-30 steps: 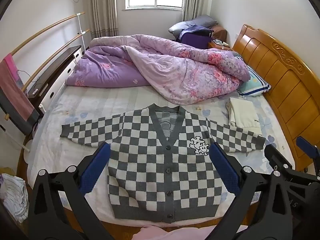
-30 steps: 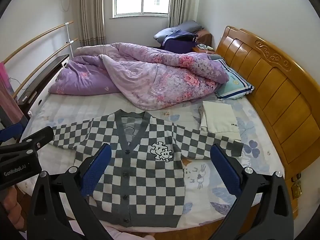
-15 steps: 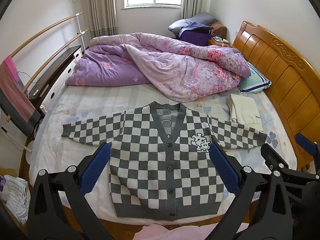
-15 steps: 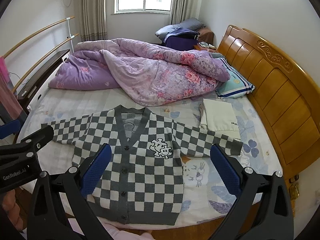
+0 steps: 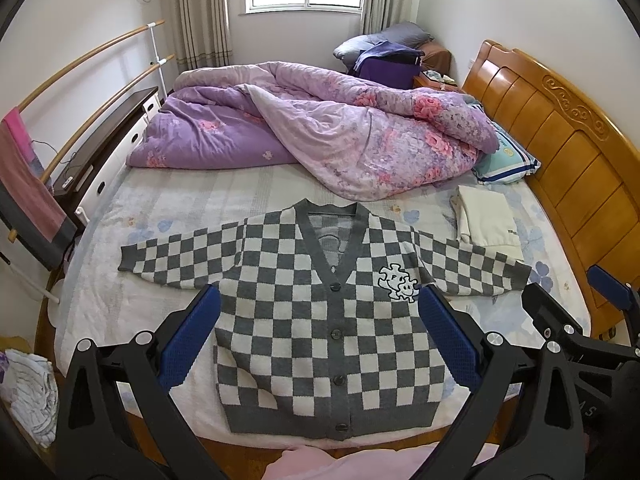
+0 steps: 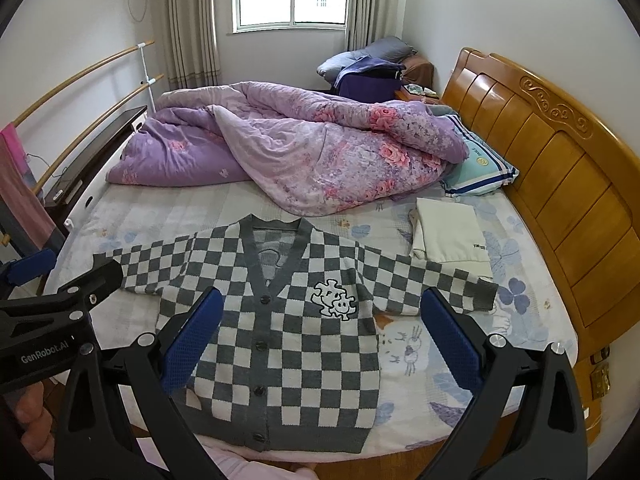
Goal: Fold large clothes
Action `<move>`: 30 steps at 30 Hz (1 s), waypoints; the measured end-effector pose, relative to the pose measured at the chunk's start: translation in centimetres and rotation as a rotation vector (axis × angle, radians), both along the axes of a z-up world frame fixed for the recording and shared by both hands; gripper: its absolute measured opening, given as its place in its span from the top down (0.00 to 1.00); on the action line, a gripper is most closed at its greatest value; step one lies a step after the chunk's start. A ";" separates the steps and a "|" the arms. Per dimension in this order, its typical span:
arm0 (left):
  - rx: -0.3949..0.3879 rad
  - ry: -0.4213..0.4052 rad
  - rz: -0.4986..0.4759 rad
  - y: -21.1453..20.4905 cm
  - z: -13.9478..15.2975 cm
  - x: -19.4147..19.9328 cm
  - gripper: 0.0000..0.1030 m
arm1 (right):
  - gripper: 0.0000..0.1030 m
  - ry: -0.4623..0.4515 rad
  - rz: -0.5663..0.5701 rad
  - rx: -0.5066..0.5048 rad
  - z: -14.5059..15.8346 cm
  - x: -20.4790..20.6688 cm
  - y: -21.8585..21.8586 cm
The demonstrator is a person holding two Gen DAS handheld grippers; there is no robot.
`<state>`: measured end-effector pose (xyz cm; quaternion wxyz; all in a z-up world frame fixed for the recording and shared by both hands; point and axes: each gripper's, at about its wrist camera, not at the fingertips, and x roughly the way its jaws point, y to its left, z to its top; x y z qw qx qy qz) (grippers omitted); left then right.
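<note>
A pink towel (image 5: 24, 184) hung on the rail at far left. The left gripper (image 5: 320, 336) hovered wide open, empty, above the checkered cardigan (image 5: 320, 320), which lay flat and buttoned on the bed (image 5: 120, 308), both sleeves spread. The right gripper (image 6: 322, 340) gaped equally, holding nothing. A folded cream garment (image 6: 450, 236) lay touching the sleeve nearest the headboard (image 6: 560, 160).

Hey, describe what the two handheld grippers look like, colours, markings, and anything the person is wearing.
Both the left gripper and the right gripper have matte black angular frames with silver screws and two long fingers faced with textured blue pads. White lettering "GenRobot.AI" marks the left gripper's body in the right wrist view. Pale pink clothing shows at the bottom edge.
</note>
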<state>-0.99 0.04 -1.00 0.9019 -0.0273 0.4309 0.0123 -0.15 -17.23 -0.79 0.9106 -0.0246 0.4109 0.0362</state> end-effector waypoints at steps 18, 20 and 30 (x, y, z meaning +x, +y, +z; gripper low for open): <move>0.005 -0.001 0.004 -0.1 0.1 0.2 0.05 | 0.07 0.002 0.001 0.003 0.0 0.1 0.0; 0.007 -0.001 0.003 -0.2 0.0 0.1 0.05 | 0.07 0.000 0.002 0.003 0.0 0.1 -0.1; 0.004 -0.001 0.003 0.0 0.1 0.1 0.05 | 0.07 0.000 0.002 0.004 0.0 0.0 -0.1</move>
